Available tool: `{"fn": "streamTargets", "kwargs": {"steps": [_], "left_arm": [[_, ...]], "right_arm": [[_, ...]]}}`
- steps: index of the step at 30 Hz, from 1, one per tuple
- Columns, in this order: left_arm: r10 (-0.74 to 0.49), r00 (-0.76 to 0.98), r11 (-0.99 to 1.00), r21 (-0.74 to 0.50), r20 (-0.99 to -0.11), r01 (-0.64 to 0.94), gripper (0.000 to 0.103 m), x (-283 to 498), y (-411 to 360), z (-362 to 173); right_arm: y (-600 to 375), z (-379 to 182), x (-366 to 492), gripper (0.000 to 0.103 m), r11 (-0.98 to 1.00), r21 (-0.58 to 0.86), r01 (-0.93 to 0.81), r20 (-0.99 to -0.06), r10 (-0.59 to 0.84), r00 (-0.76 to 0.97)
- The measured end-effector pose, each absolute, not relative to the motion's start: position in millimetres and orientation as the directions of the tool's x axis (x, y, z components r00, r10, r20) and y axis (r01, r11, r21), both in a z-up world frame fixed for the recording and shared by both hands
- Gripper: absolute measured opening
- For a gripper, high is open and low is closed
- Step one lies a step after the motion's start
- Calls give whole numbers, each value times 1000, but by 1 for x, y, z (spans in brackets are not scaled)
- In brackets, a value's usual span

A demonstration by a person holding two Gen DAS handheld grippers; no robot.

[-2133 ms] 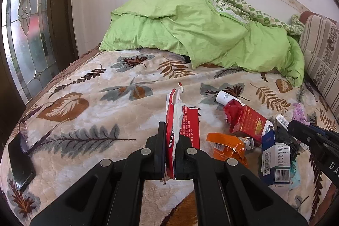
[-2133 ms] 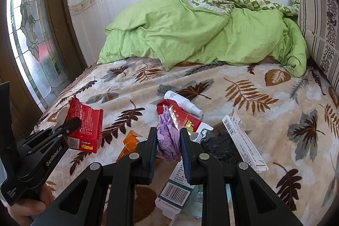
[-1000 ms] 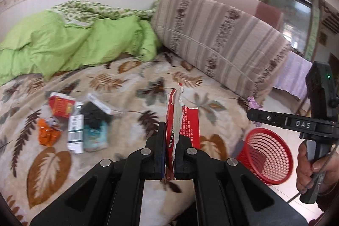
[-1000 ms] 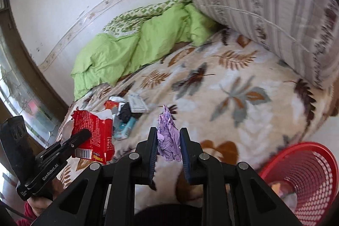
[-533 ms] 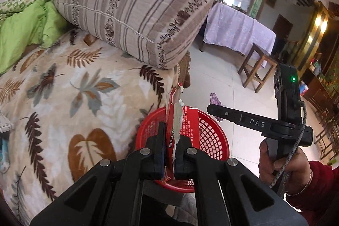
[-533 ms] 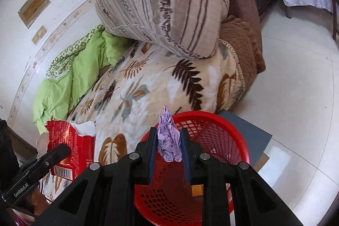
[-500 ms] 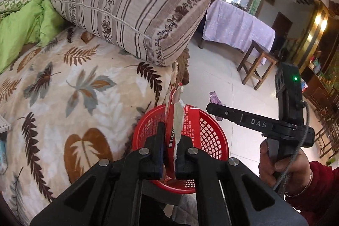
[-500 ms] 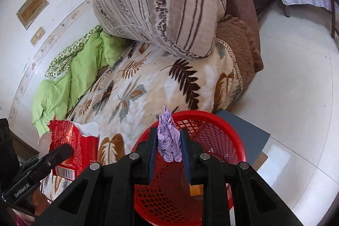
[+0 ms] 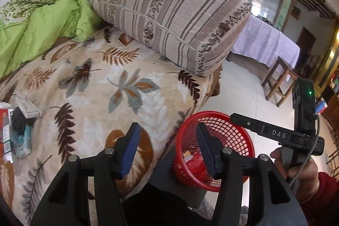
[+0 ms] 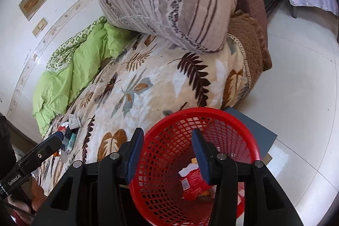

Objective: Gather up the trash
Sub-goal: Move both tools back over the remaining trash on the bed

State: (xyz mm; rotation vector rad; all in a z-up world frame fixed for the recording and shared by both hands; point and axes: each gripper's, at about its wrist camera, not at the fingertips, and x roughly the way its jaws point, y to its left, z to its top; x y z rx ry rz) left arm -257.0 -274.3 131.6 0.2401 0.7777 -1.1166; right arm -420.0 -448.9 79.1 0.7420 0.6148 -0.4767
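Observation:
A red mesh basket (image 9: 211, 114) stands on the floor at the bed's corner. My left gripper (image 9: 168, 147) hangs beside its rim, jaws opening, nothing between them. My right gripper (image 10: 167, 154) is right above the basket (image 10: 201, 111), jaws also opening and empty. A torn red packet (image 10: 192, 183) lies in the bottom of the basket with other scraps. I cannot see the purple wad. More trash (image 9: 21, 120), boxes and wrappers, lies on the leaf-patterned blanket (image 9: 127, 88) at far left.
A big striped pillow (image 9: 169, 14) and a green quilt (image 9: 42, 24) lie on the bed. A grey board (image 10: 254, 126) sits under the basket on the tiled floor. A wooden stool (image 9: 279, 79) and a cloth-covered table (image 9: 264, 43) stand farther off.
Both grippers went from shut to open. The red packet left the left jaws and lies in the basket; the purple wad left the right jaws. The left view swung toward the bed.

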Motion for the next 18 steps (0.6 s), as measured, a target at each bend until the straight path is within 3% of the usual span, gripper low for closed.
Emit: {"fn": "streamTargets", "kwargs": {"steps": [9,18], "left_arm": [[-656,369,619,-189,-659,763,53,-202,-187,132],[-537,518,812,-240,-666,532,53,-119,-64,112]], "right_arm": [[-377,91,-327,50,833,401,381,-661,-24,750],[-302,102,-226,51,898,404,172,-660,156,735]]}}
